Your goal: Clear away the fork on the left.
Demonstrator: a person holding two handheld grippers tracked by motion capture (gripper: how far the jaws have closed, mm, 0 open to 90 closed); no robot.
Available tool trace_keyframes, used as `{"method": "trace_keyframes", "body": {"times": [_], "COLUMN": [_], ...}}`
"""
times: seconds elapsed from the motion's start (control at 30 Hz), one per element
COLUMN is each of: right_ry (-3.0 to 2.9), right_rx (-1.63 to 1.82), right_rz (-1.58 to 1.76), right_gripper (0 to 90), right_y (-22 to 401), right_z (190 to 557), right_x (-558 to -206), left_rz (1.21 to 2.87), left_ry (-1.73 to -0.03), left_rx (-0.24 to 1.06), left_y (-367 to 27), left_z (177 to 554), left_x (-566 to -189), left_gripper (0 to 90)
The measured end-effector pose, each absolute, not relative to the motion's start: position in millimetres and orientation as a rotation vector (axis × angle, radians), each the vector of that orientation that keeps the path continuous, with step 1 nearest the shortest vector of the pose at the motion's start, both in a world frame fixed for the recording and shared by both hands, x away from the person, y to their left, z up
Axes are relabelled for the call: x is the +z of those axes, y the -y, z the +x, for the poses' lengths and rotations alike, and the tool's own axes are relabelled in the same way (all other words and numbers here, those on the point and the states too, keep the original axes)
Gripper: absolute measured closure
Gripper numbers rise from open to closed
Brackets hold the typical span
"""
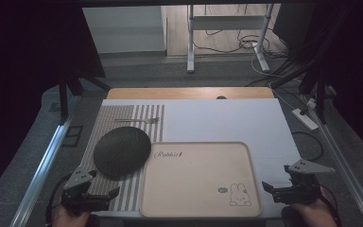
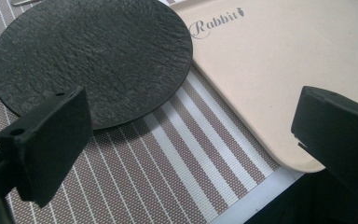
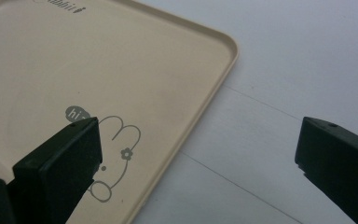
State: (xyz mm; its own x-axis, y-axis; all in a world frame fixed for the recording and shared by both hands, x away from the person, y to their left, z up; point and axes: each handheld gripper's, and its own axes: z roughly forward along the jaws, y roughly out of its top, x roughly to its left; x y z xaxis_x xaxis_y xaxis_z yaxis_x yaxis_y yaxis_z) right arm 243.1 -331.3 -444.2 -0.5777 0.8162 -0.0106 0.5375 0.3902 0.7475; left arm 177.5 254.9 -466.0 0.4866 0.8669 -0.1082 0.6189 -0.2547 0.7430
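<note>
1. Left gripper (image 1: 105,195), at the near left corner of the table: jaws wide apart, nothing between them, hovering over the striped placemat (image 1: 123,193).
2. Striped placemat, seen in the left gripper view (image 2: 168,177): directly under the gap between the jaws, brown and white stripes running away from them.
3. Black round plate (image 1: 122,151), lying flat on the placemat: just ahead of the left jaw in the left gripper view (image 2: 93,56), with its near edge partly hidden behind that jaw; apart from both jaws.
4. Small metal utensil (image 1: 139,120), beyond the plate on the placemat: possibly a fork, too dim and small to tell for sure.
5. Beige tray (image 1: 198,179), printed with "Rabbit" lettering and a rabbit drawing: in the left gripper view (image 2: 270,70) ahead of the right jaw, its rounded corner resting on the placemat's edge, the plate's rim seeming to meet the tray's edge.
6. Same tray in the right gripper view (image 3: 121,70): ahead of and beneath the left jaw, the rabbit drawing partly covered by it.
7. White table cover (image 3: 270,93): under the gap and the right jaw of the right gripper.
8. Right gripper (image 1: 270,187), at the near right corner: jaws spread wide, gripping nothing, just beside the tray's right edge.
</note>
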Motion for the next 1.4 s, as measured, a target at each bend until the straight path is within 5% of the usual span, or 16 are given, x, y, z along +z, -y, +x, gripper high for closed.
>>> {"method": "trace_keyframes", "body": {"times": [1.4], "right_ry": [-2.287], "right_rx": [1.007], "right_rz": [1.156], "right_gripper": [1.2], "right_y": [330.1], "right_z": [243.1], "right_x": [-444.7], "left_rz": [1.991], "left_ry": [-1.189], "left_rx": [0.343], "left_y": [-257.7], "left_z": [234.1], "left_x": [-468.6], "left_gripper": [0.0]}}
